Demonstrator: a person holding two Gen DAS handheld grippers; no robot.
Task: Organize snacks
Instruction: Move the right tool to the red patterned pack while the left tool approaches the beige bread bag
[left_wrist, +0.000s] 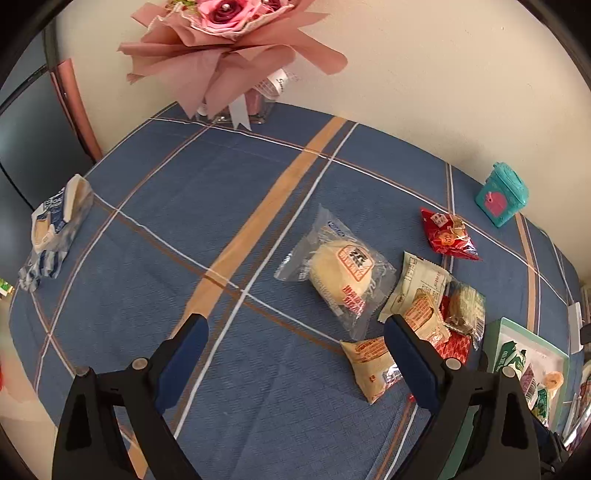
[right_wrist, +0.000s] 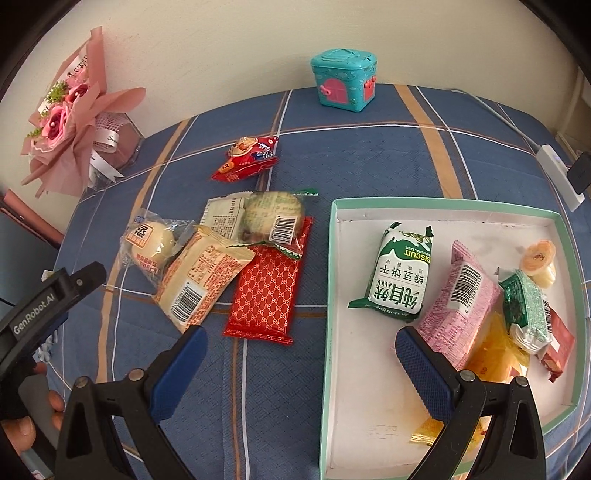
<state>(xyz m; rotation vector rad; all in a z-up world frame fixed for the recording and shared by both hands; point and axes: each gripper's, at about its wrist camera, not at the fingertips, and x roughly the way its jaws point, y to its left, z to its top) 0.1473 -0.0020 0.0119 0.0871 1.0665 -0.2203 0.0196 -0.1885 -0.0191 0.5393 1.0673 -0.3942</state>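
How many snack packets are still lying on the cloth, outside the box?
6: the bun packet, the beige packet, the red patterned bar, the cream packet, the round cake packet, the small red packet farther back. Overlaps may hide more.

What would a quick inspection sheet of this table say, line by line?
Surface: blue checked tablecloth, flat, with no spills seen.
Job's things: white tray with a green rim holds a green biscuit pack, a pink pack and more snacks; a pile of snacks lies loose to its left, with a small red packet apart behind it.
Clutter: teal toy box, pink bouquet, crumpled wrapper at the far left.
Grippers: left gripper and right gripper are both open, holding nothing.
Cables: white cable runs to a white adapter.
Surroundings: cream wall behind the table.
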